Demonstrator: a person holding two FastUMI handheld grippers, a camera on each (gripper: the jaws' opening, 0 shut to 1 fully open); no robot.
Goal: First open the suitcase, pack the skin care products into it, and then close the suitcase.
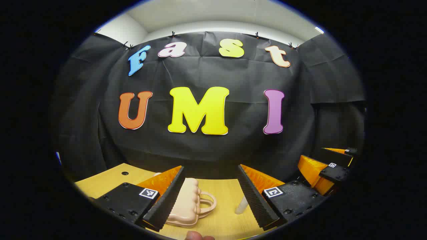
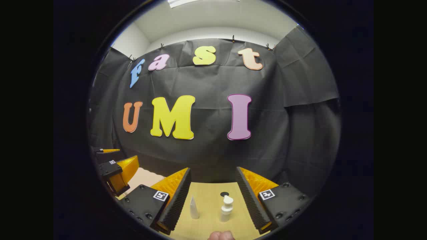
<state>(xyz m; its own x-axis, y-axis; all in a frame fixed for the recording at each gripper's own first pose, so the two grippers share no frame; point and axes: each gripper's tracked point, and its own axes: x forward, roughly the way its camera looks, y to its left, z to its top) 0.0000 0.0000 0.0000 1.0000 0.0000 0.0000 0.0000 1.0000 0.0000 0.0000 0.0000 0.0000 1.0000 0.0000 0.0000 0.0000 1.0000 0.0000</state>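
Observation:
A small peach suitcase [image 1: 186, 203] with a loop handle lies shut on the wooden table [image 1: 110, 180], just ahead of my left gripper [image 1: 210, 166]. That gripper is open and its left finger overlaps the case's near side. A white tube [image 1: 241, 205] peeks out beside its right finger. My right gripper [image 2: 213, 168] is open above a white pointed tube [image 2: 194, 208] and a white pump bottle [image 2: 227, 208], both standing between its fingers and untouched. In the right gripper view the suitcase [image 2: 143, 178] shows at the left, behind the left gripper [image 2: 116, 158].
The black cloth wall rises right behind the table's far edge. A dark round hole [image 2: 224, 194] sits in the tabletop beyond the pump bottle, another hole [image 1: 125, 173] at the far left. The right gripper [image 1: 325, 158] hangs at the right. A fingertip [image 1: 198, 236] shows at the bottom.

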